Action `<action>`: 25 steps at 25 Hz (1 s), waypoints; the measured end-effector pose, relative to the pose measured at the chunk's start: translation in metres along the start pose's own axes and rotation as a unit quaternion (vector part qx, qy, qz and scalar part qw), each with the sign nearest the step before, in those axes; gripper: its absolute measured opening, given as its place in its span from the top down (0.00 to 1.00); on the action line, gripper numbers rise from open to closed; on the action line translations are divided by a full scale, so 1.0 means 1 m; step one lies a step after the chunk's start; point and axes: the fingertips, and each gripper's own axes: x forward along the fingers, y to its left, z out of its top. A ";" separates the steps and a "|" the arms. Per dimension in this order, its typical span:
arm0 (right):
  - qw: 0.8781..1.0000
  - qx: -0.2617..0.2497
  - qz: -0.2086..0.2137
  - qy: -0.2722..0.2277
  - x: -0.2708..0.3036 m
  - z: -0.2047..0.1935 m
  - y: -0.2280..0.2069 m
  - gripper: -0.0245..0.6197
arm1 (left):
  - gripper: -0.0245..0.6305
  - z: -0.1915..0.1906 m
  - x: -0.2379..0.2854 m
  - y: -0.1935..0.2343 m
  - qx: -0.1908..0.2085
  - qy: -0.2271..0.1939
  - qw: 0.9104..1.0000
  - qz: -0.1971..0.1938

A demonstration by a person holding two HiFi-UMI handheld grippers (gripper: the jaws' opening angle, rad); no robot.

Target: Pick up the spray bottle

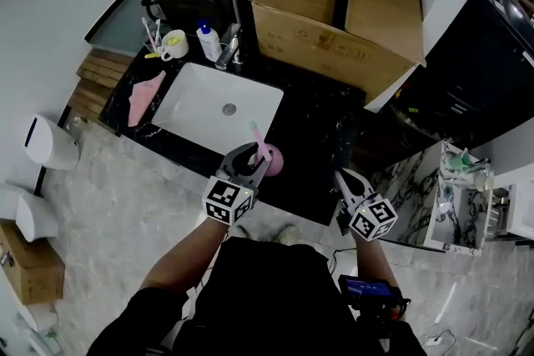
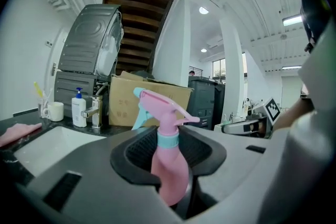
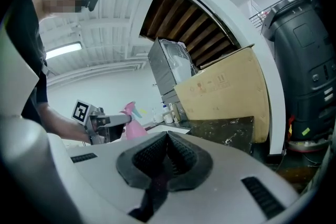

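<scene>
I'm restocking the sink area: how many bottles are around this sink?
2. A pink spray bottle is gripped in the left gripper; a white pump bottle stands beside the faucet. More may hide behind the cardboard box.

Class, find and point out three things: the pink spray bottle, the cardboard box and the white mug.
spray bottle (image 2: pixel 169 168), left gripper view, on its pink body.
cardboard box (image 1: pixel 321 42), head view, on its front face.
white mug (image 2: pixel 54 112), left gripper view, on its side wall.
</scene>
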 end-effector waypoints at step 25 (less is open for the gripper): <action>0.993 -0.031 0.109 0.037 0.116 -0.007 0.120 0.92 | 0.76 -0.016 -0.148 0.115 -0.035 -0.016 0.991 0.125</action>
